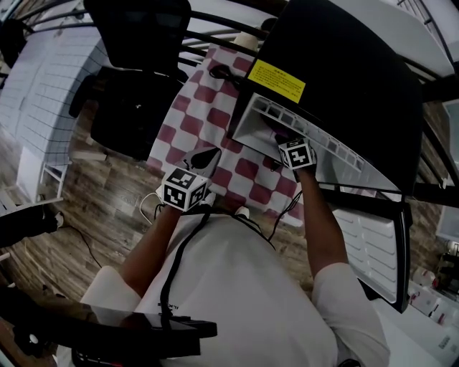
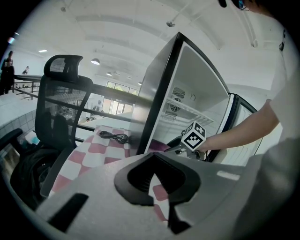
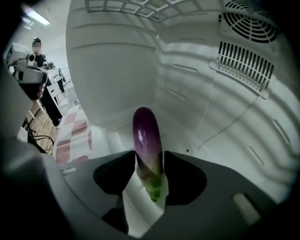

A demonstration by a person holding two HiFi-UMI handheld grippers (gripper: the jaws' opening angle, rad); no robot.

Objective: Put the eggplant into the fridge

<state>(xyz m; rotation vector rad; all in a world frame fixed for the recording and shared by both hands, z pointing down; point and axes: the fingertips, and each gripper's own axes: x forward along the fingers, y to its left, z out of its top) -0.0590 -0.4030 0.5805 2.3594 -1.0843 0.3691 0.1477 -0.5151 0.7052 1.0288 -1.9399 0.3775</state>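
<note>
- The right claw [image 3: 149, 154] is clenched on the eggplant [image 3: 146, 131]. Both pads lie against its green stem end, and nothing else is between the jaws.
- The purple body runs straight out ahead of the jaws, its long axis in line with them. Its rounded tip points away from the claw at the white back wall.
- The eggplant is inside the fridge [image 3: 201, 117], just ahead of the claw. I cannot tell whether its underside rests on the fridge floor or hangs just above it.
- In my judgement the coming move depends on the bare white floor below and ahead of the jaws. It looks like a short lowering and a release, which would leave the eggplant lying front to back.
- A slotted vent [image 3: 243, 63] sits up and to the right of the claw, with a round fan grille [image 3: 251, 21] above it. A wire shelf [image 3: 126, 7] is overhead (well clear of the eggplant). Nothing blocks the way down.
- The left claw [image 2: 152, 154] is closed on nothing, its tips meeting. It waits outside the fridge, well apart from the eggplant, over the checked cloth [image 2: 101, 147].
- A coiled cable [image 2: 115, 137] lies ahead of that left claw, and an office chair [image 2: 61, 108] stands to its left.
- One risk is that a round eggplant may roll toward the open front once it is let go.
</note>
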